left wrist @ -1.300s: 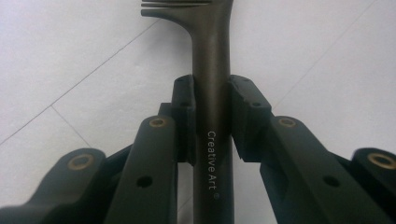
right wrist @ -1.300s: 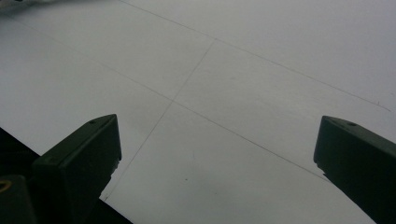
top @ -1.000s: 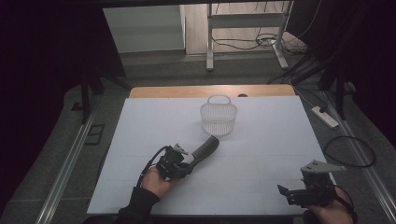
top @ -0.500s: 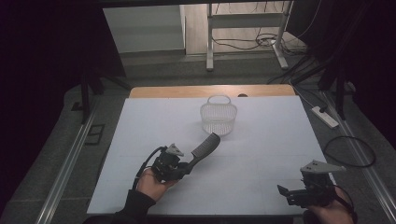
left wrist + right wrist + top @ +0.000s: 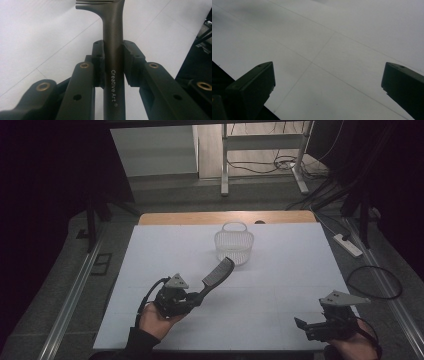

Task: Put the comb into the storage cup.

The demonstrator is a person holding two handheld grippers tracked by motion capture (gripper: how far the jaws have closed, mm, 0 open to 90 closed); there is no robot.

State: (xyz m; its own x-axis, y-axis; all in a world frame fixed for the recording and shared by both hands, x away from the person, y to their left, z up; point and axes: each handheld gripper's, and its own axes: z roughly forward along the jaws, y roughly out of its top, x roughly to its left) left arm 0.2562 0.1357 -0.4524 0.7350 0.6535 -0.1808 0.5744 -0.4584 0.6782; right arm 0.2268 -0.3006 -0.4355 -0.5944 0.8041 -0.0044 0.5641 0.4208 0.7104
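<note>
holding a dark comb (image 5: 216,276) by its handle is what my left claw (image 5: 187,299) is doing now, low and left of centre in the high view, with the toothed end pointing up and right toward the clear mesh basket (image 5: 234,245) that stands just above the middle of the white table (image 5: 280,270). in the left gripper view the comb (image 5: 113,47) runs straight up the middle of the frame, both pads pressed flat on the sides of the handle, and the teeth just show at the top edge. that grip looks square and firm to me, so i see no reason to shift it. my right claw (image 5: 320,324) sits at the lower right of the high view with nothing in it; in the right gripper view its jaws stand wide apart over bare table (image 5: 332,50). the comb's tip is near the basket's front wall but apart from it, and the comb looks lifted off the surface. i judge the job is to drop the comb into the basket. to do that well i would carry the toothed end up over the rim before tipping it, since the basket looks light and a knock on its wall could slide or topple it. i would let go only once most of the comb's length is over the opening, so it does not catch on the rim or the handle loop and fall outside.
</note>
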